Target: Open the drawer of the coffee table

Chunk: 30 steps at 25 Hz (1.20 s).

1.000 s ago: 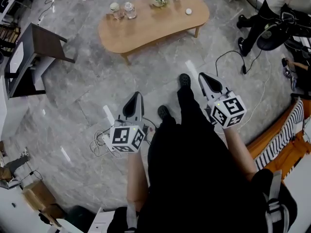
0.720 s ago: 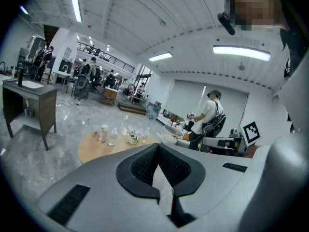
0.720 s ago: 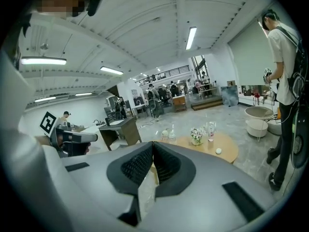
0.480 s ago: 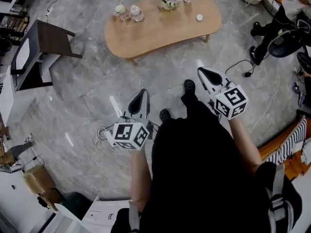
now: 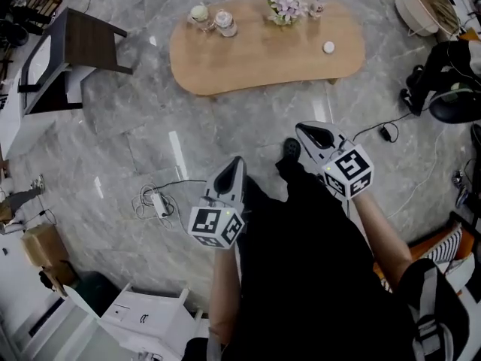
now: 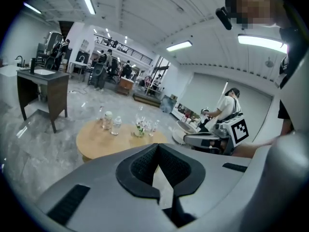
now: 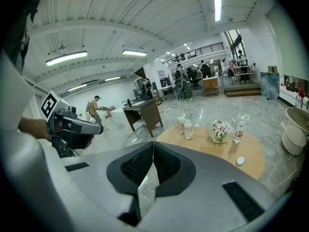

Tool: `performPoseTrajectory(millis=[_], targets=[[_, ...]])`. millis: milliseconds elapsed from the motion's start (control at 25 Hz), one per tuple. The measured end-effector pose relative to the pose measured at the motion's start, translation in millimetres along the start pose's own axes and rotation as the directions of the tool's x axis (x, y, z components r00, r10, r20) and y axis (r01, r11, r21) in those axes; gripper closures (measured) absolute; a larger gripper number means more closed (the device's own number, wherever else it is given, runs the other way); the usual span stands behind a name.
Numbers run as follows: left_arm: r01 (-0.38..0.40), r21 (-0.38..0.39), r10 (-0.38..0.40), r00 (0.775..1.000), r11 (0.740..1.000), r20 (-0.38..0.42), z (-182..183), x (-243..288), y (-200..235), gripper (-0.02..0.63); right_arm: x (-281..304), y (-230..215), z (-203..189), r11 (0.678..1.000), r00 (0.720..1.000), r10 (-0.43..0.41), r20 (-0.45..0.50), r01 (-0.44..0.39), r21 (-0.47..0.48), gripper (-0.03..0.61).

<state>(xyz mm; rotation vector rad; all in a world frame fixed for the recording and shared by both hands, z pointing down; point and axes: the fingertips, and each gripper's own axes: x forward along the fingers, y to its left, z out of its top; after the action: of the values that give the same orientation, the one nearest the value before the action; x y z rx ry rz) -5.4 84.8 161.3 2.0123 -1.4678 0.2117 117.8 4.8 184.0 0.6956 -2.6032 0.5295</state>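
1. Closest in, your tongs: the left gripper (image 5: 236,163) is pinched fully closed with the pads meeting, and its own view (image 6: 156,145) shows nothing between them. The right gripper (image 5: 304,130) is the same, closed and empty (image 7: 152,143). Neither has opened over the last second.
2. Just off the left tongs' left side, the power strip (image 5: 158,203) and its coil of cable lie on the floor. A second ago they sat tucked against that gripper's cube. Now they're clear of it, so you're walking forward.
3. Ahead of both tips there's bare grey floor, then the coffee table (image 5: 263,55). It has drawn nearer and swung more squarely in front of you, though it's still well apart from both tongs.
4. On its top, left to right as the tongs point, are two jars (image 5: 212,18), the flowers (image 5: 285,5), a small bottle (image 5: 320,1) and a white puck (image 5: 328,47).
5. The drawer isn't showing in any view yet. You only get the table's plain near edge. My read is that this is still the approach. You'll need to close in, get low to find the drawer front, and open a jaw before gripping.
6. Furthest out, a dark side table (image 5: 86,43) sits far left of the left tongs, and a white basket (image 5: 418,7) lies beyond the right.
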Motion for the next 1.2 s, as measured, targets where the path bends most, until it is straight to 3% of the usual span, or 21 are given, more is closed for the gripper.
performPoseTrajectory(millis=[160, 360, 600, 920, 1200], targets=[[0.005, -0.032, -0.007, 0.999, 0.999, -0.041, -17, 33, 7, 0.601, 26, -19, -20, 0.999, 0.998, 0.032, -0.052, -0.032, 0.014, 0.566], [0.010, -0.036, -0.013, 0.997, 0.999, -0.079, -43, 62, 44, 0.601, 60, -23, -67, 0.994, 0.995, 0.007, -0.097, 0.003, 0.107, 0.566], [0.000, 0.037, 0.005, 0.993, 0.999, -0.116, -90, 96, 128, 0.601, 130, -23, -129, 0.989, 0.993, -0.035, -0.113, 0.051, 0.142, 0.566], [0.024, 0.097, 0.000, 0.971, 0.995, -0.238, -174, 141, 228, 0.601, 198, -33, -233, 0.976, 0.978, -0.076, -0.195, 0.113, 0.184, 0.566], [-0.085, 0.038, 0.091, 0.969, 0.996, -0.229, -238, 189, 334, 0.600, 256, -83, -306, 0.978, 0.961, -0.123, -0.249, 0.160, 0.135, 0.566]])
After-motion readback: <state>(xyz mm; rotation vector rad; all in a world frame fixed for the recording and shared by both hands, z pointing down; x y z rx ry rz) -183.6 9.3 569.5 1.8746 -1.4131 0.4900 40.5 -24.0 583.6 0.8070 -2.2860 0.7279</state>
